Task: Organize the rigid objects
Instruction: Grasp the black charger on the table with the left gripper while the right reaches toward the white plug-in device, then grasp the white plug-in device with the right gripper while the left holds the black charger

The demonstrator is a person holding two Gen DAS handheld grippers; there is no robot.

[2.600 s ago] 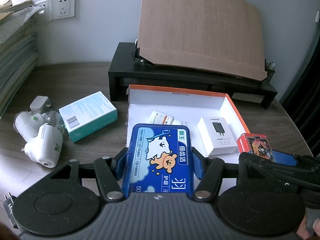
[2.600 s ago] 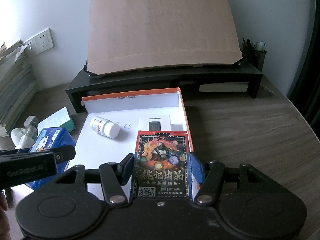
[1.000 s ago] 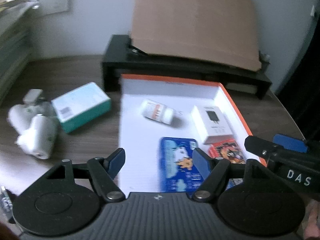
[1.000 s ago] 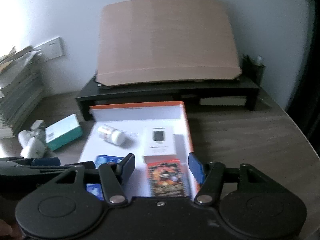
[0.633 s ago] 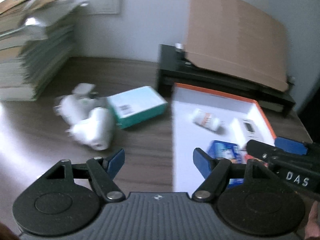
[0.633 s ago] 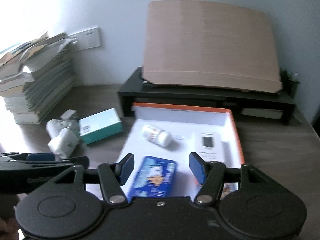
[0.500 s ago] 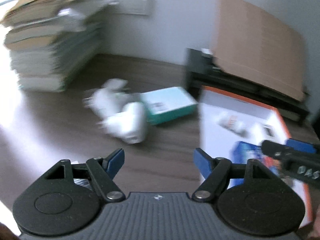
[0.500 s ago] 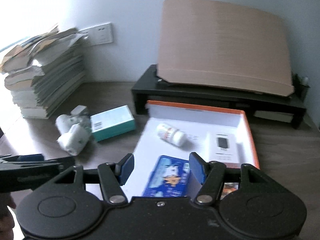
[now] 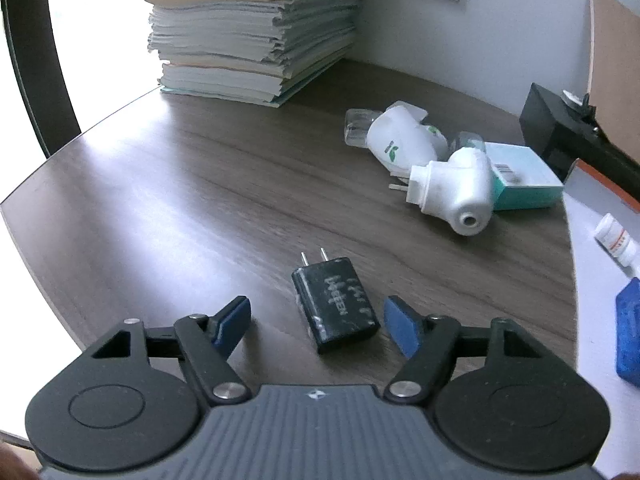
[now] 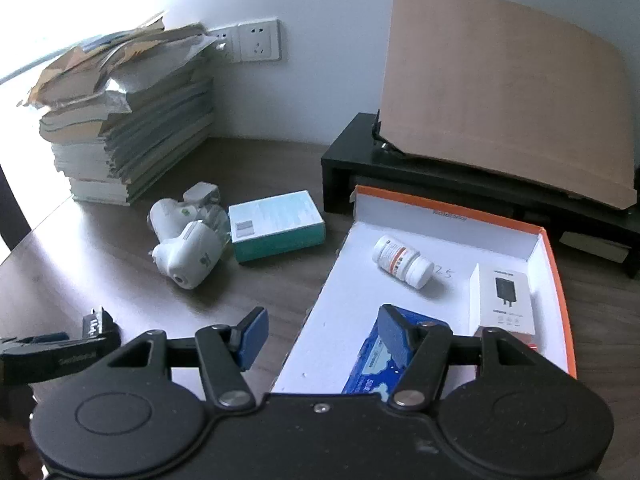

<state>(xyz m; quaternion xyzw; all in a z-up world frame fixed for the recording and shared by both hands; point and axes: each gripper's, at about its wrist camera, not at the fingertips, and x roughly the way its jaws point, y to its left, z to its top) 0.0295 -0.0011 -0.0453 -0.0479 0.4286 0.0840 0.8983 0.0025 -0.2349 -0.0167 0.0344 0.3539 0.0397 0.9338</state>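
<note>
Dark wood tabletop (image 9: 200, 184) fills the scene, with a tall stack of papers (image 9: 248, 28) at the far left against a white wall. Near the front edge lies a black plug adapter (image 9: 334, 304), flat, prongs pointing away. The left tool (image 9: 316, 322) hovers over it, blue pads on either side and not touching; its jaws are closing, apparently lining up to pick the adapter as the next item to sort. Farther right sit two white plug-in diffusers (image 9: 444, 176), touching each other, with a teal box (image 9: 520, 180) just beside them; these remain loose on the tabletop.

To the right, an open orange-rimmed box (image 10: 556, 280) with a white floor serves as the collecting tray. Inside it are a white pill bottle (image 10: 402, 262) lying on its side toward the far end, a white charger box (image 10: 502, 298) along the right wall, and a blue packet (image 10: 370, 364) near the front. The right tool (image 10: 322, 336) hangs above the tray's near left corner, jaws apart and holding nothing, seemingly waiting its turn. Behind the tray, a cardboard sheet (image 10: 500, 92) leans on a black stand (image 10: 440, 184).
</note>
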